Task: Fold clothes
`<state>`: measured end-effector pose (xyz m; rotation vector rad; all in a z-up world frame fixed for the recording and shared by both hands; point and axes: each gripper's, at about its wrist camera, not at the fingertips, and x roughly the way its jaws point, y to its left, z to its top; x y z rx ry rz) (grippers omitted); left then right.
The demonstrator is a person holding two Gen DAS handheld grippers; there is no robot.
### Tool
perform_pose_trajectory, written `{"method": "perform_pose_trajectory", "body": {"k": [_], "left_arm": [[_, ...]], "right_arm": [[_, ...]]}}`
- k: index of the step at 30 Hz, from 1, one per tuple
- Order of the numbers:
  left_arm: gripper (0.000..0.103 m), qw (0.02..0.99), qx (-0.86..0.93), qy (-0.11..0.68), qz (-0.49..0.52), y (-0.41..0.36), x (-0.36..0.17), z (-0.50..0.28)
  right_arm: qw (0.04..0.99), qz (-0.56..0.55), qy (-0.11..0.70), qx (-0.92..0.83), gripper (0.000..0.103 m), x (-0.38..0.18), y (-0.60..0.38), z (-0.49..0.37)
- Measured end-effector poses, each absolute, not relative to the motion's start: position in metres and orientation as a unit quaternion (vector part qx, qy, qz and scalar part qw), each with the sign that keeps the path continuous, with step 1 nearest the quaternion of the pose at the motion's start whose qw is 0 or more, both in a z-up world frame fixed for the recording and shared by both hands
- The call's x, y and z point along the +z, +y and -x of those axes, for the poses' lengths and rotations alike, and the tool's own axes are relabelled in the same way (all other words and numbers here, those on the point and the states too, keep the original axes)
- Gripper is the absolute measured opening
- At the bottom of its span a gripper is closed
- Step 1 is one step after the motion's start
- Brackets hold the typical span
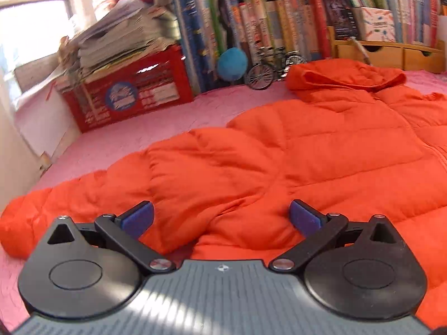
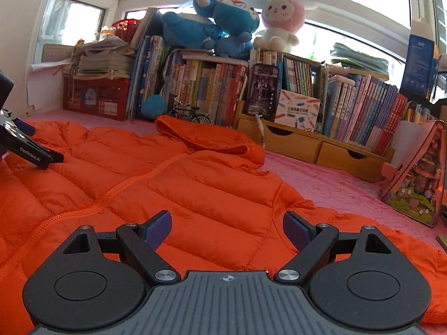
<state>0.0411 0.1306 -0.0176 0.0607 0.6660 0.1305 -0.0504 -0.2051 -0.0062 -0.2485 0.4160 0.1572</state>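
I have the orange puffer jacket (image 2: 173, 184) spread flat, front up and zipped, over the pink bedspread (image 2: 335, 184), filling the lower half of both frames, its hood (image 2: 212, 139) lying toward the bookshelf (image 2: 349, 111) at the back. My left gripper (image 1: 220, 219) sits low over the bunched fold where a sleeve (image 1: 83, 203) meets the body, fingers wide and holding nothing; my right gripper (image 2: 226, 229) hovers over the quilted panel near the opposite side, fingers likewise wide and empty. The jacket lying open like this would suit a garment awaiting its folds or one just laid out again, so I won't judge which. The risks I see: the slick, puffy fabric may slip from a shallow pinch, or I may catch only the top layer and drag it askew. The left view is somewhat blurred, so I can't be sure how near the fingers are to the cloth. A wide swing could also knock the little model bicycle (image 2: 192, 115) near the hood.
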Motion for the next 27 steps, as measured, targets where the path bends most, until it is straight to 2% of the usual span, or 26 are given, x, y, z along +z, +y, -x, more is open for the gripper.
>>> {"method": "perform_pose_trajectory", "body": {"k": [3,10,15,18,20,22,24,25,26,27], "left_arm": [[0.103,0.937,0.064,0.338,0.06,0.169,-0.018,-0.035],[0.103,0.923,0.066,0.324,0.196,0.217,-0.018,-0.017],[0.103,0.911,-0.018,0.345,0.226,0.21,-0.011,-0.019],[0.103,0.907,-0.029,0.347,0.235,0.203,-0.011,-0.026],[0.103,0.909,-0.022,0.344,0.236,0.2,-0.011,-0.031],[0.101,0.91,-0.016,0.341,0.236,0.197,-0.011,-0.037],[0.092,0.909,0.002,0.336,0.247,0.198,-0.013,-0.043],[0.083,0.909,0.012,0.332,0.253,0.2,-0.014,-0.046],[0.069,0.908,0.022,0.329,0.258,0.201,-0.015,-0.05],[0.062,0.907,0.032,0.326,0.264,0.202,-0.016,-0.053]], "right_arm": [[0.965,0.116,0.231,0.033,0.087,-0.007,-0.221,0.05],[0.955,-0.001,0.295,-0.041,0.087,-0.014,-0.294,0.062],[0.936,-0.15,0.317,0.004,0.087,-0.023,-0.318,0.056],[0.939,-0.144,0.313,0.007,0.088,-0.025,-0.309,0.045],[0.94,-0.132,0.313,0.011,0.077,-0.025,-0.301,0.038],[0.94,-0.13,0.315,0.019,0.055,-0.024,-0.297,0.029],[0.938,-0.138,0.317,0.023,0.047,-0.024,-0.297,0.019],[0.937,-0.144,0.318,0.021,0.043,-0.024,-0.299,0.013],[0.936,-0.149,0.319,0.02,0.039,-0.024,-0.3,0.007],[0.934,-0.154,0.321,0.019,0.031,-0.025,-0.302,0.001]]}}
